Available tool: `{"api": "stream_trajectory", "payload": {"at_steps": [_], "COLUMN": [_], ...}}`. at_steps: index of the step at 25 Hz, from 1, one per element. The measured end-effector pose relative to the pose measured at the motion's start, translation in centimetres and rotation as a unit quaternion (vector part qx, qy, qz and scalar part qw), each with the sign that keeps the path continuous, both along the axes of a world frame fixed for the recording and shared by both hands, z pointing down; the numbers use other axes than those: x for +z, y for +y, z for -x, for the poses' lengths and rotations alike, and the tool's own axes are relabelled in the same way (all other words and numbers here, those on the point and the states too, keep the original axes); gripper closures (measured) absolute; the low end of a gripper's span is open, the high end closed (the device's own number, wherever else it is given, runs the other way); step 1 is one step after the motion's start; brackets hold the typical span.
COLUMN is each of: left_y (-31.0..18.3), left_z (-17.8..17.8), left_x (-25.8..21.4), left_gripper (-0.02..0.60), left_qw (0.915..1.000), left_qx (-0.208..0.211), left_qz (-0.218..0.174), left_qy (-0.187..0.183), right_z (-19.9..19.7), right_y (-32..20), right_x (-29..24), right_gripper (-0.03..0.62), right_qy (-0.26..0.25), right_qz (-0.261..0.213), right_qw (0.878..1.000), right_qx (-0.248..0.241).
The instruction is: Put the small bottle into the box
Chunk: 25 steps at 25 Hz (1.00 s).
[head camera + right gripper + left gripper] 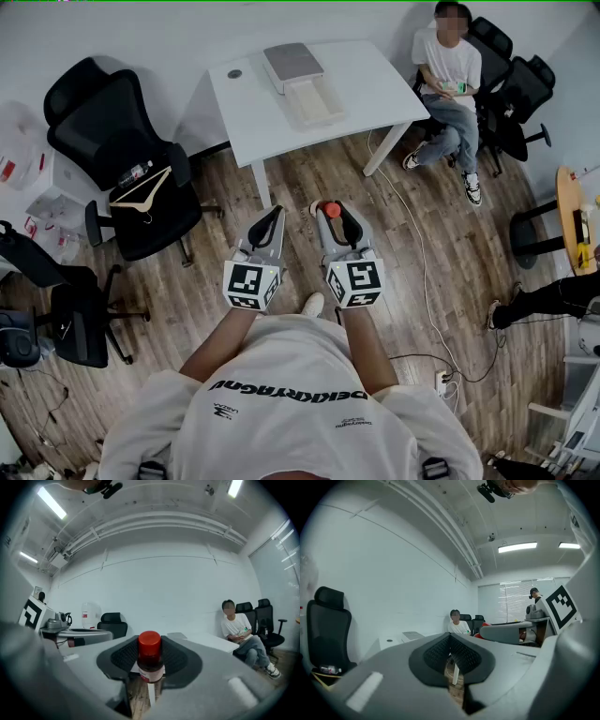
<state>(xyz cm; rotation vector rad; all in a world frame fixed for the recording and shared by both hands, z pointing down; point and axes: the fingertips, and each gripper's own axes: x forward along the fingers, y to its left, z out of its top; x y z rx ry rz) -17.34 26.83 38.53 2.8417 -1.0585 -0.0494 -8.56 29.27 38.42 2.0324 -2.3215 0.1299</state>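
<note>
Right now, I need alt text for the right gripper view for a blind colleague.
The right gripper holds a small red-capped bottle upright between its jaws. Beyond are a white table and a seated person.

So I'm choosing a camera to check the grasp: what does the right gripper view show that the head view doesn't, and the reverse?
Only the right gripper view: the small bottle's dark body and white label, upright between the right gripper's pads, plus the ceiling lights. Only the head view: the wooden hanger on a black chair, and the wearer's arms. Both: the bottle's red cap, the left gripper, the white table and the seated person.
</note>
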Motion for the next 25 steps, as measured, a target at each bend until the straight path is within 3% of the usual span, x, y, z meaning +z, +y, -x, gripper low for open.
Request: {"api": "stream_trajectory", "payload": {"at_steps": [25], "left_y": [-0.5], "left_z": [-6.7], "left_x": [0.4], "left_gripper": [0.574], "left_qw": [0.9997], "left_qx": [-0.017], "left_qz": [-0.004], "left_qy": [-0.017], "right_z": [-6.8], "right_y": [-1.1], "right_x": [0.6], "right_gripper": [0.453], "right_qy": [-0.028], "right_qz": [-0.006], "right_qw": [0.999], "right_qx": [-0.036]}}
